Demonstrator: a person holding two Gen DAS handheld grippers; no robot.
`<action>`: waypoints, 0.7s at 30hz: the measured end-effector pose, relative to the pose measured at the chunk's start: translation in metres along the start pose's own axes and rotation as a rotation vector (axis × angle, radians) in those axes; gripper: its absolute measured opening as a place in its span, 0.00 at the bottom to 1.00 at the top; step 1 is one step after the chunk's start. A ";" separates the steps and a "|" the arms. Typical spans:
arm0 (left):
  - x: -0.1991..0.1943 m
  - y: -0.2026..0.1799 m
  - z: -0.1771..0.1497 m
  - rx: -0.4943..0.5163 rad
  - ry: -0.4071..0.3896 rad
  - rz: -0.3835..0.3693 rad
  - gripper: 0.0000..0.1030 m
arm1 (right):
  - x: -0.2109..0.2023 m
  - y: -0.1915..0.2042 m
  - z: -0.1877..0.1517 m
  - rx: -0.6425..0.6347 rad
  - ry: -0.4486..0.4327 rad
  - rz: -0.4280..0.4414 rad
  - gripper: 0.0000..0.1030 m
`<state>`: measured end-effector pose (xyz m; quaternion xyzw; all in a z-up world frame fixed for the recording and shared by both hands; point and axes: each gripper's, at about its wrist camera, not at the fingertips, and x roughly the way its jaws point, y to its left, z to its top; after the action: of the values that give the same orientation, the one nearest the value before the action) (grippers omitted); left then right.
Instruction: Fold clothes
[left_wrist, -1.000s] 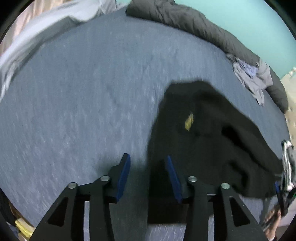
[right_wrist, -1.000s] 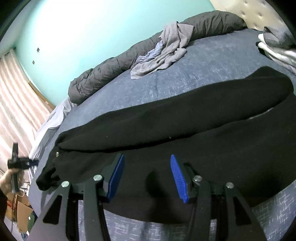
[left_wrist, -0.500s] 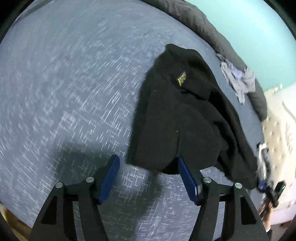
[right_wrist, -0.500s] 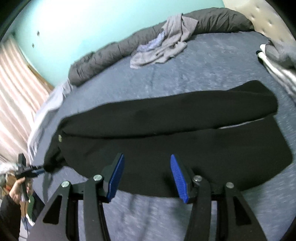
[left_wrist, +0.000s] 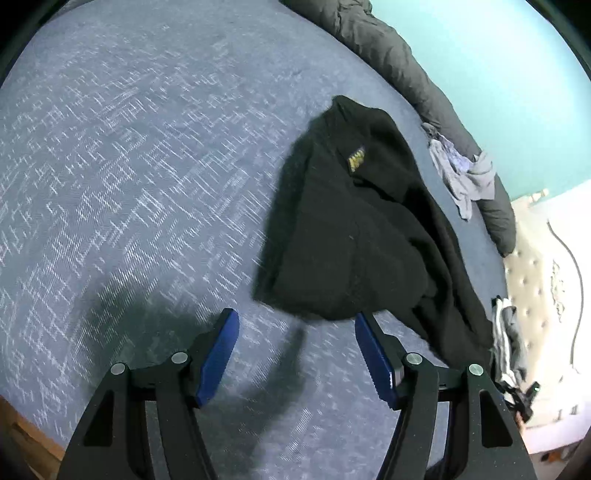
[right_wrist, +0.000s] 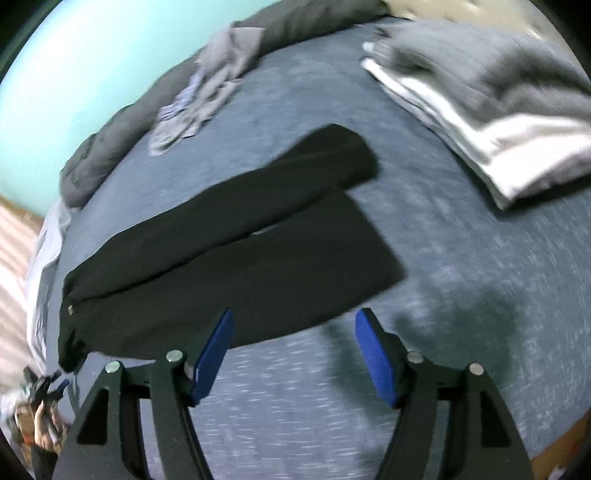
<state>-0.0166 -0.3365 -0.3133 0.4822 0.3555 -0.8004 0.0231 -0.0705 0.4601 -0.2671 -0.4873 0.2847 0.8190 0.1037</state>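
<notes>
A black garment (left_wrist: 354, 229) with a small yellow label (left_wrist: 356, 162) lies spread on the blue-grey bedcover (left_wrist: 147, 166). Its near corner ends just ahead of my left gripper (left_wrist: 297, 325), which stands open above the cover with nothing between its blue pads. In the right wrist view the same garment (right_wrist: 229, 266) lies as a long folded strip, one sleeve laid along its far side. My right gripper (right_wrist: 293, 321) hovers at the strip's near edge; its jaws are opening and no cloth is pinched between them.
A folded stack of grey and white clothes (right_wrist: 480, 110) sits on the bed at the right. Crumpled grey clothes (right_wrist: 207, 92) lie against a rolled dark duvet (right_wrist: 99, 158) along the far edge. A padded headboard (left_wrist: 535, 277) stands beyond the garment.
Both grippers have let the black garment go, opened wider and drawn back from it. The right one has swung right, bringing the folded stack into view. The garment now lies flat.
</notes>
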 end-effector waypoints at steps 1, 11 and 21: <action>-0.001 -0.003 -0.002 0.011 0.008 0.002 0.67 | 0.002 -0.008 0.000 0.027 0.001 -0.004 0.67; 0.010 -0.008 -0.009 -0.029 0.014 0.015 0.72 | 0.040 -0.037 -0.001 0.179 0.014 0.026 0.69; 0.012 0.011 0.012 -0.196 -0.100 -0.091 0.72 | 0.052 -0.040 0.002 0.201 -0.027 0.048 0.69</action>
<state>-0.0281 -0.3486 -0.3256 0.4203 0.4520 -0.7851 0.0512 -0.0799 0.4887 -0.3255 -0.4565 0.3757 0.7949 0.1364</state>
